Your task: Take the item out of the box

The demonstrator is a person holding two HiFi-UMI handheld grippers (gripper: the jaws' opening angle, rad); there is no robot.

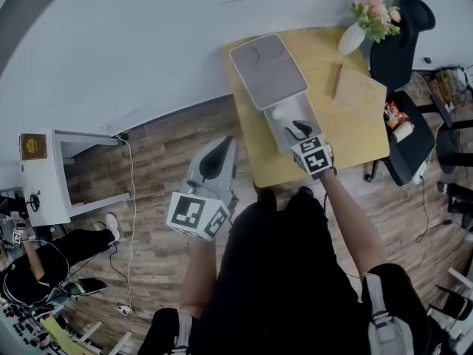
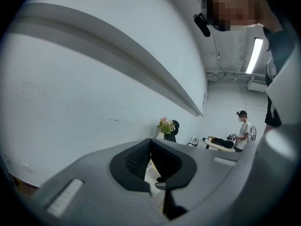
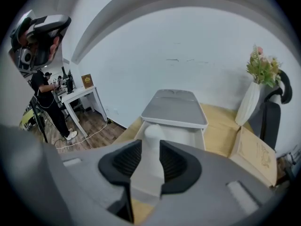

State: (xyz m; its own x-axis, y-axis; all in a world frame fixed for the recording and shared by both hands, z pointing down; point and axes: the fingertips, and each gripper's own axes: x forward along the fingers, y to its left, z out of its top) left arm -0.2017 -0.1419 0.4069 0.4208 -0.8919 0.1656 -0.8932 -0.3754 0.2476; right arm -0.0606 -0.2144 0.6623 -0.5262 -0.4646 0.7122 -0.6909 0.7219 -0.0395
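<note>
The right gripper (image 3: 150, 149) has its jaws spread apart, touching nothing. Just ahead of the gap, the white item (image 3: 153, 132) lies in the open box (image 3: 203, 138). The left gripper (image 1: 218, 150) is pressed together, empty, off to the side.

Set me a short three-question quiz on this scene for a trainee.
1. True or false: the white item is already out of the box.
2. Which gripper is over the box? A) left B) right C) both
3. Fill in: the vase of flowers stands on the ____.

Key
1. False: the item lies inside the box, whose lid is open.
2. B: the right gripper is over it with its jaws apart, gripping nothing. The left gripper is off to the side, above the floor.
3. table, at its far corner.
</note>
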